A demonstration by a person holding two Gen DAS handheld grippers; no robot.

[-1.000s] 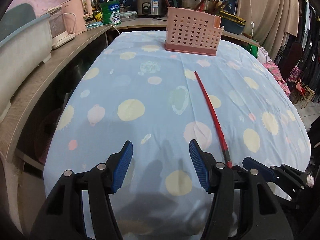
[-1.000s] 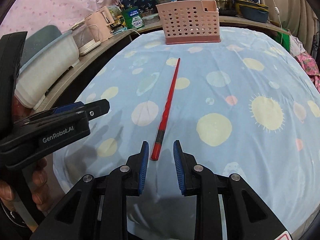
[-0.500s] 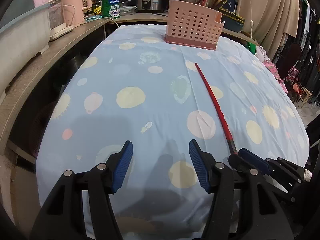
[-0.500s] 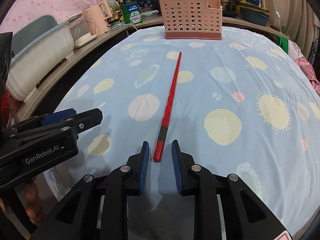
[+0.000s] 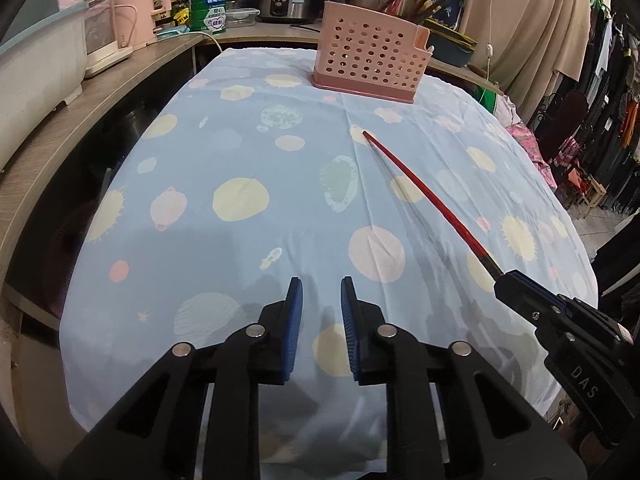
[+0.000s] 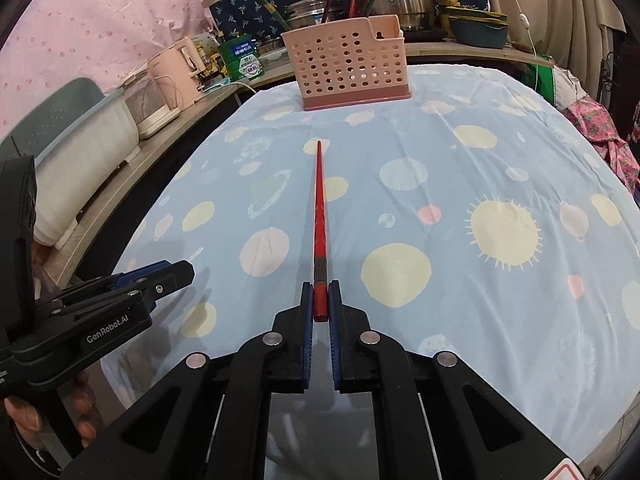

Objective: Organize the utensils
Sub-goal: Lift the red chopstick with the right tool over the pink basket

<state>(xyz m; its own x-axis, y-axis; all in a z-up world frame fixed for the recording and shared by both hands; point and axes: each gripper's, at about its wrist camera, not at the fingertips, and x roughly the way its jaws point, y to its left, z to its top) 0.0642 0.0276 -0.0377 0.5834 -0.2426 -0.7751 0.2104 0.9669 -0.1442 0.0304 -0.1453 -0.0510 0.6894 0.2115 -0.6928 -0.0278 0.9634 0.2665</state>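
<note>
Chopstick (image 6: pixel 319 216) grip comes first: the right gripper (image 6: pixel 320 304) has its two blue pads pressed against the thick butt end of the red stick, clamped on it, with the thin tip pointing away toward the pink basket (image 6: pixel 352 66) at the far end of the table. From the left camera the stick looks raised a little off the cloth, though I cannot tell whether its tip is clear. A hold this far back leaves a long lever in front, so my judgement is that the lift should be slow and level, wrist steady, or the stick may swivel between the pads. Tipping the point down only once it is above the basket rim would let it drop in upright.

The left gripper (image 5: pixel 320 320) hovers low over the near edge of the cloth (image 5: pixel 240 152), jaws narrowly apart and holding nothing; it sits to the left of the stick and apart from it.

Room ahead is good: the patterned cloth between stick and basket is bare. The table's left edge drops to a gap beside the wooden shelf (image 5: pixel 80 108), and the right edge falls away toward hanging clothes, so a straight path down the middle looks safest
</note>
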